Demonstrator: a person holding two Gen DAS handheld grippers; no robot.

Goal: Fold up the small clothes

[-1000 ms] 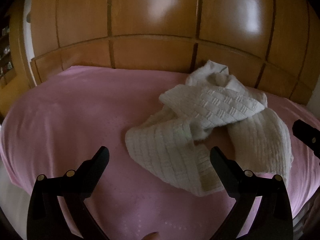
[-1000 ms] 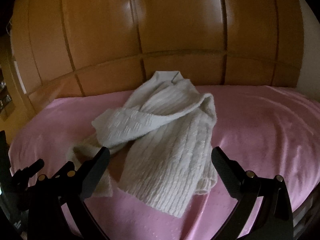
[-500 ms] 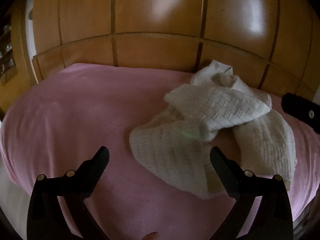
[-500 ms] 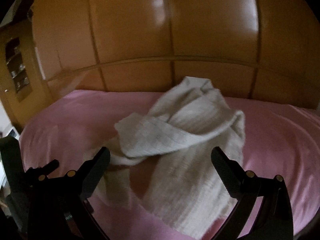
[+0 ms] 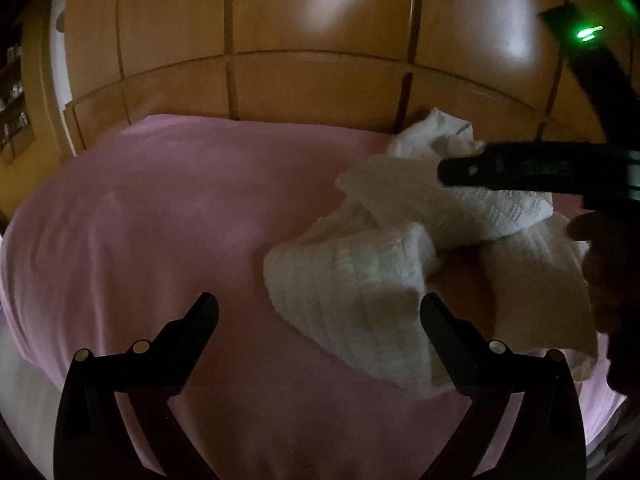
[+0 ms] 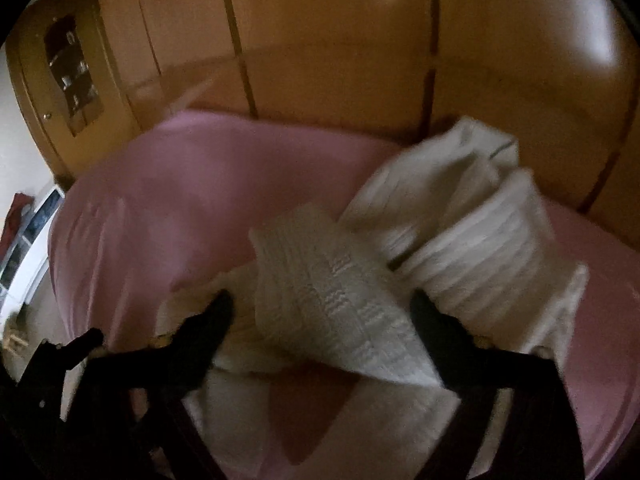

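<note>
A white knitted sweater (image 5: 400, 272) lies crumpled on the pink bed cover (image 5: 160, 220), toward the side of the bed nearest the wooden headboard (image 5: 312, 84). One sleeve (image 6: 332, 304) with a woven pattern is folded across the body of the sweater, and the collar end points to the headboard. Between the folds a small patch of the pink cover shows.

The right claw (image 6: 320, 320) is down at the sweater, with its two fingers spread apart, one on each side of the patterned sleeve. The fingertips are at the knit, but the right wrist view is blurred and I cannot tell if they press on it. They do not clamp anything. In the left wrist view the same claw (image 5: 520, 168) comes in from the side, a dark bar above the folded sleeve, with a green light on its body.

The left claw (image 5: 320, 312) stays off the sweater, on the side of it away from the headboard. Its fingers are wide apart and hold nothing; one fingertip (image 5: 434, 312) stands in front of the lower edge of the sweater, the other above bare pink cover.

Behind the headboard rise glossy wooden wardrobe doors (image 5: 320, 8).
</note>
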